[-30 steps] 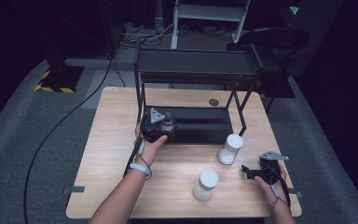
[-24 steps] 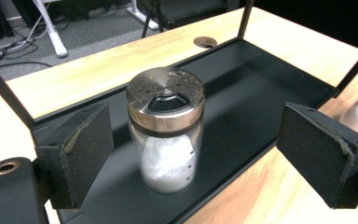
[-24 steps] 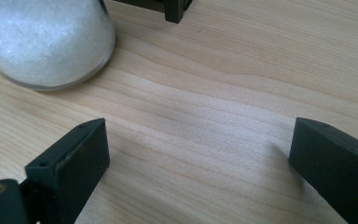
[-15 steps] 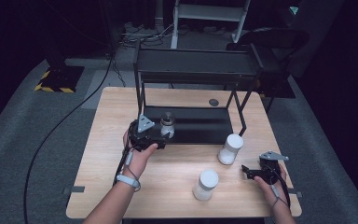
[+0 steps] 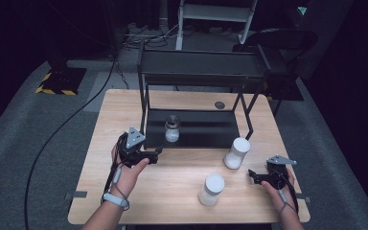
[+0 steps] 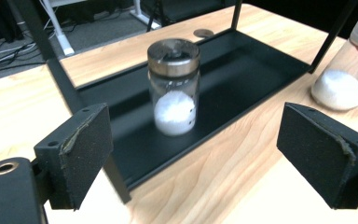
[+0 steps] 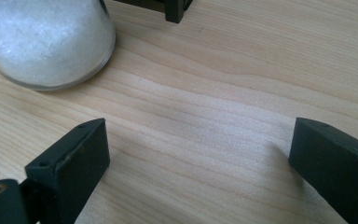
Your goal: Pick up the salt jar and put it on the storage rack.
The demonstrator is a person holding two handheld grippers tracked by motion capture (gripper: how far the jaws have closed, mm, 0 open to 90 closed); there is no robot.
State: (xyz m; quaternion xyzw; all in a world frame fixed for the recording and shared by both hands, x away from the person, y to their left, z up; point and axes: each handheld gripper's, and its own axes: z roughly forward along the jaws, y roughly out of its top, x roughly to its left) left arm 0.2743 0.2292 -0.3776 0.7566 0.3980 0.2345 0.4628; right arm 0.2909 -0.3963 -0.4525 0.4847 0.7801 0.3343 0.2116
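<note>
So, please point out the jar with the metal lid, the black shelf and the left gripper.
jar with the metal lid (image 6: 174, 100), left gripper view, on its glass body above the white powder.
black shelf (image 5: 206, 135), high view, on a bare part of its lower tray.
left gripper (image 5: 156, 154), high view, between its fingertips.

Three jars (image 5: 172, 128) (image 5: 237, 153) (image 5: 212, 189), one black rack (image 5: 201, 76), one table (image 5: 124, 103), two tongs (image 5: 159, 152) (image 5: 252, 174).

The high view looks forward and down over the whole table (image 5: 124, 110). The left gripper view sits low and near, facing the metal-lidded jar (image 6: 173, 86) on the black shelf (image 6: 242, 70), shared with the high view. The right gripper view hugs the tabletop.
</note>
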